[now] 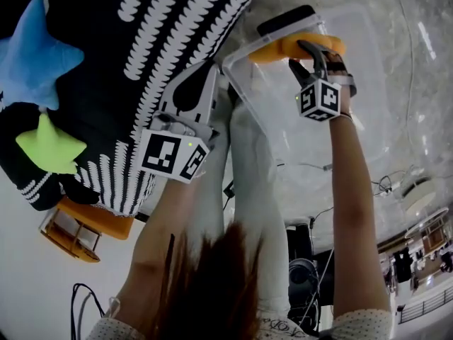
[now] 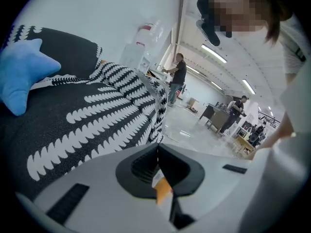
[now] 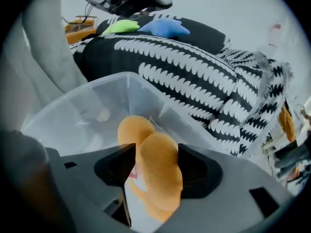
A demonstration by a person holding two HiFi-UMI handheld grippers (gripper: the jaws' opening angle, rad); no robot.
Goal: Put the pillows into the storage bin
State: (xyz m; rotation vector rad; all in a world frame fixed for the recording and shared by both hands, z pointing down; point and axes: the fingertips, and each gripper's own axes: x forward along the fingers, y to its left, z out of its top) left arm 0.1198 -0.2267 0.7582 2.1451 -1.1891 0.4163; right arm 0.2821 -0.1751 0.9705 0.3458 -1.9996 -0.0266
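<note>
ok so the right tool has the orange pillow between its jaws. the pillow fills the whole gap and touches both sides, so it's gripped, and its rounded end sticks out past the jaw tips. it hangs right over the near rim of the clear storage bin, part over the bin's inside and not lying in it. the left tool is closed, jaws flat together, held just off the bin's left corner and pointing along the big black and white pillow. that big pillow is the main thing crowding the bin: it sits pressed up along the bin's left and far side, and in the right gripper view it rises higher than the far wall. a blue star pillow and a green star pillow lie on top of it, well away from the bin. an orange framed thing pokes out from under the big pillow's edge, can't tell what it is. the person's legs stand right against the bin's near side, between the two arms. cables trail on the floor near the bin's right side, and two people stand well beyond it.
</note>
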